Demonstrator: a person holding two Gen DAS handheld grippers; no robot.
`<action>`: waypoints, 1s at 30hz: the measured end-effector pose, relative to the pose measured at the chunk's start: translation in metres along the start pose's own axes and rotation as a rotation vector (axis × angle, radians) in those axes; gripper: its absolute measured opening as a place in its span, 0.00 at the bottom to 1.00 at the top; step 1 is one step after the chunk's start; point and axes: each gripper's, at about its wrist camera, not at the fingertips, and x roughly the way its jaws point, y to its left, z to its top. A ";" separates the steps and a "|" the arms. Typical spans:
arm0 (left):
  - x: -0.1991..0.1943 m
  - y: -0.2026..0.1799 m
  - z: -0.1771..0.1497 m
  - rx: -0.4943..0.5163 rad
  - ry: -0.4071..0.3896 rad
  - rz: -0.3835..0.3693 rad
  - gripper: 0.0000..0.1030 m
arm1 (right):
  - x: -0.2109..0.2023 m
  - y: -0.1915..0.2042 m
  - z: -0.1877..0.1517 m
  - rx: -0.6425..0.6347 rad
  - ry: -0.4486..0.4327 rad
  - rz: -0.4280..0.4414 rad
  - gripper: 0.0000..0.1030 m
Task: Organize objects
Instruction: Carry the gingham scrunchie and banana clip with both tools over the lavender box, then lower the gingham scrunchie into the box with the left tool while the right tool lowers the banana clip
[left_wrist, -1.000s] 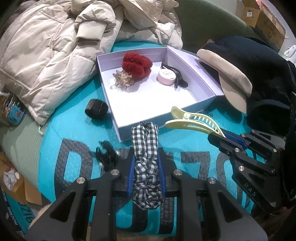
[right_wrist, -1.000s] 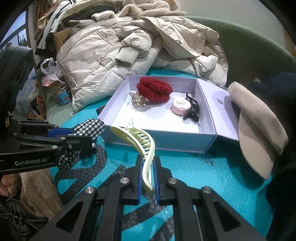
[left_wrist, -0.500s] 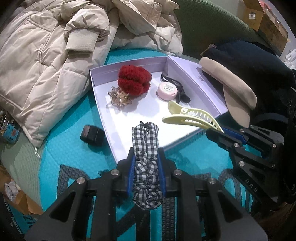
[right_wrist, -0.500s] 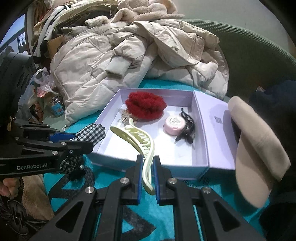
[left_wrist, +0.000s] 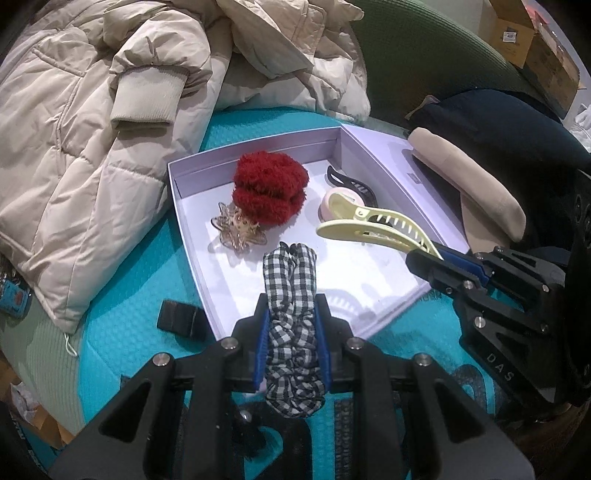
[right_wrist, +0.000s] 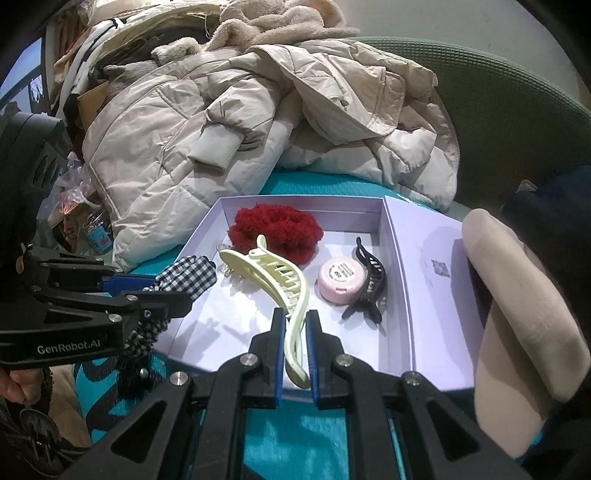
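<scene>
Checked scrunchie (left_wrist: 291, 317): pinched between the fingers of the left gripper (left_wrist: 291, 347), its free end reaching forward over the near edge of the box (left_wrist: 184, 206).
Yellow hair clip (right_wrist: 286, 288): clamped narrow in the right gripper (right_wrist: 295, 354), sticking out ahead over the box floor.
Left gripper to right: side by side, close, both at the box's near side.
Ahead of the fingers, inside the box: red fluffy scrunchie (left_wrist: 269, 195), star-shaped clip (left_wrist: 238, 229), pink round case (right_wrist: 340, 280), black claw clip (right_wrist: 369, 284).
Left of the box: small black object (left_wrist: 181, 319) on the teal mat (left_wrist: 122, 295).
Beyond the box: beige puffer jacket (left_wrist: 92, 129).
</scene>
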 end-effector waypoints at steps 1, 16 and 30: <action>0.003 0.001 0.003 0.000 0.000 0.002 0.20 | 0.003 -0.001 0.001 0.002 0.000 -0.002 0.09; 0.037 0.010 0.036 0.001 0.000 0.017 0.20 | 0.034 -0.015 0.018 0.013 0.023 -0.038 0.09; 0.073 0.016 0.036 -0.006 0.050 0.001 0.20 | 0.057 -0.019 0.013 0.034 0.064 -0.056 0.09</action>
